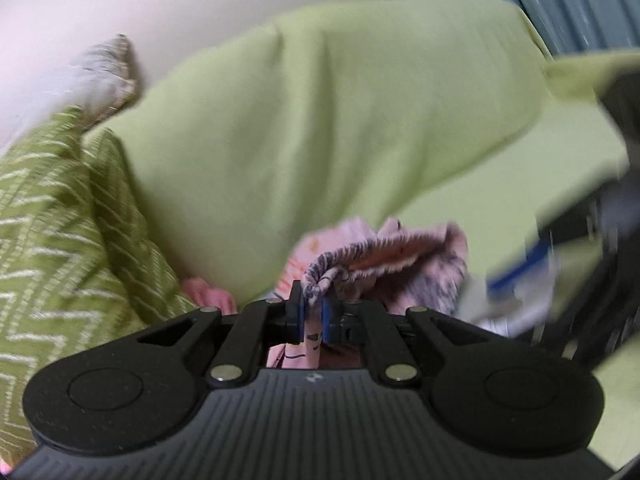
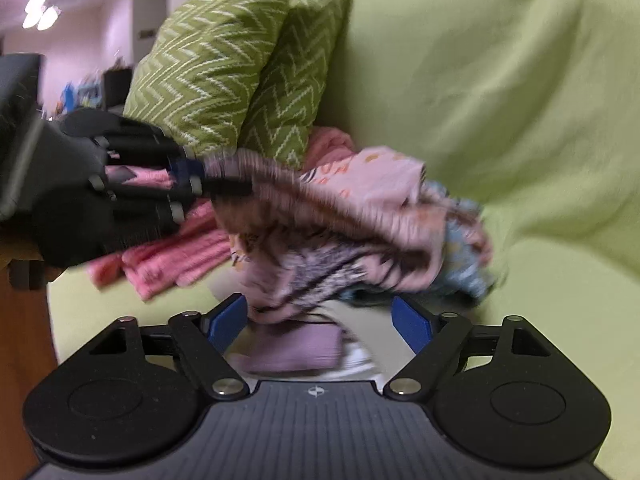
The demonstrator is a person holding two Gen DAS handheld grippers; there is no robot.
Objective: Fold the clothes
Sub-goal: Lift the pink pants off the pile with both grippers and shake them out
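Left tool pinching pink garment; zigzag cushions behind.

Left gripper clamped on pink garment

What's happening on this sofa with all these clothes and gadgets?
Someone is sorting laundry to fold, working with hand-held tongs. The left tongs are clamped on the gathered waistband of a pink patterned garment, lifting it off a heap on the green sofa. The right tongs are open, holding nothing. A pink towel lies beside the zigzag cushions.
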